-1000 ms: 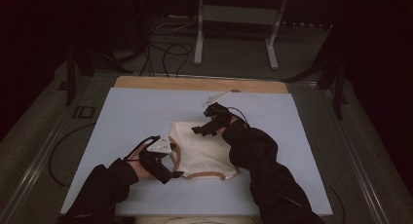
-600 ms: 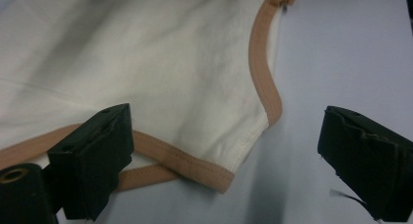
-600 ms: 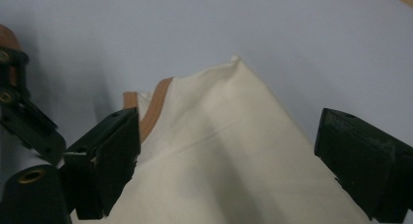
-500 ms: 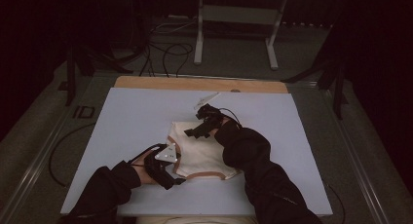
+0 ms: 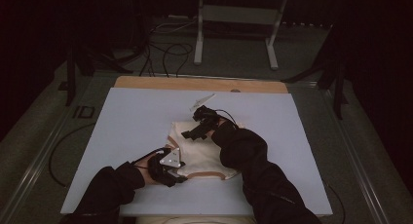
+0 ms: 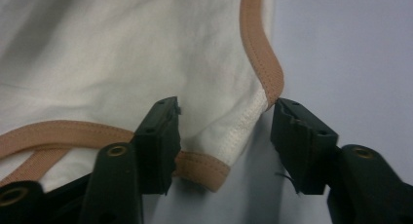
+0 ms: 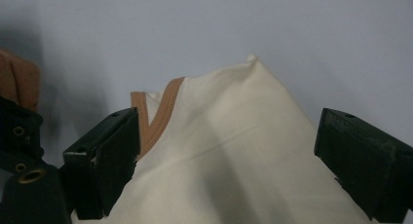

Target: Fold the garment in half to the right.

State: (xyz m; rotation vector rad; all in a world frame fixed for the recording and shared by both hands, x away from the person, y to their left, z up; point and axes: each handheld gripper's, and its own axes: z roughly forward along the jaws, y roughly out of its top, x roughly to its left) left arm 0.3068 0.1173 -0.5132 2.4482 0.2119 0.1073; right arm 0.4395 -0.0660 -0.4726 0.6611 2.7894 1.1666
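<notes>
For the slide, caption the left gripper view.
Left gripper jaws, just closing, straddle a tan-trimmed corner of the cream garment on the pale blue table.

Both forearms, in dark sleeves, come in from the near edge and angle toward each other; the left gripper (image 5: 176, 169) lies low at the near left, its grey three-cornered plate turned up, its jaws half apart and just closing, one pad pressing down while the other stands free; the right gripper (image 5: 191, 135) reaches farther out, tilted down, its jaws spread wide.
</notes>
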